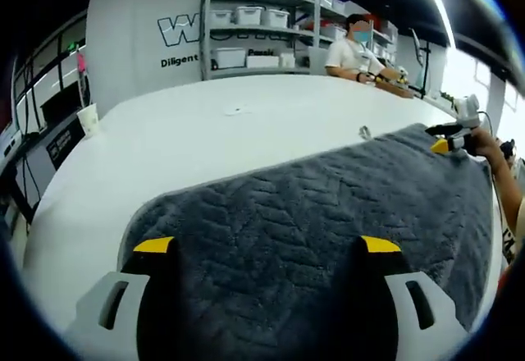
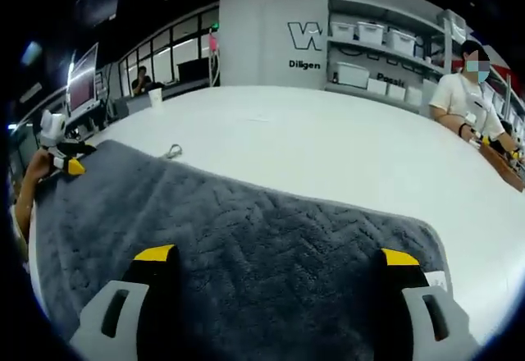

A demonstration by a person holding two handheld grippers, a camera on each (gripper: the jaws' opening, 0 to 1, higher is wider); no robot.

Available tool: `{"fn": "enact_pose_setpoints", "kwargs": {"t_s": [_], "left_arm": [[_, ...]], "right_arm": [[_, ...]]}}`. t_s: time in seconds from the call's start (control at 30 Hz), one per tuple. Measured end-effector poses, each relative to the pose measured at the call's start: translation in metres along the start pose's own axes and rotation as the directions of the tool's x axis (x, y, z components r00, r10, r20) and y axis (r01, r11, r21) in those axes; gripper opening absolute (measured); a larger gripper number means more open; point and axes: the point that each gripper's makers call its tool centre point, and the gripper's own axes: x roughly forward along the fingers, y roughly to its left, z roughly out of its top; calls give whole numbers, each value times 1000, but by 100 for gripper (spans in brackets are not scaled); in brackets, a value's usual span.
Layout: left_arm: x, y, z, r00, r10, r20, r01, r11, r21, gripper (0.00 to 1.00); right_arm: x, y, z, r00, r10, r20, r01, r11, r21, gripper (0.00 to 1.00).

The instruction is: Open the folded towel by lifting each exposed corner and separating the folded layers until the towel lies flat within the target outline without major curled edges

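wall [image 1: 148, 41]: large "W", "Diligent" | shelf bin [image 1: 262, 61]: label unreadable

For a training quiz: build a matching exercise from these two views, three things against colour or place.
Things:
1. towel
2. paper cup
3. storage bins

Descriptions:
A. on the shelves by the wall
B. dark grey, spread on the white table
C. white, standing near the table's far edge

Pairs: 1-B, 2-C, 3-A

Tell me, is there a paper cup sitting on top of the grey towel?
No, the paper cup stands on the bare white table near its far edge, well apart from the grey towel.
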Motion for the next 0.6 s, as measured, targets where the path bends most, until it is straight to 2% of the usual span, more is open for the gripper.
{"fn": "enact_pose_setpoints", "kwargs": {"t_s": [0.37,0.6], "left_arm": [[10,8,5,1000,19,-8,-19,1000,4,87],[18,14,10,1000,22,5,-22,1000,4,87]], "right_arm": [[14,-7,8,1000,1,-12,-1,1000,-1,99],[24,-11,14,1000,-9,-3,9,1000,3,99]]}}
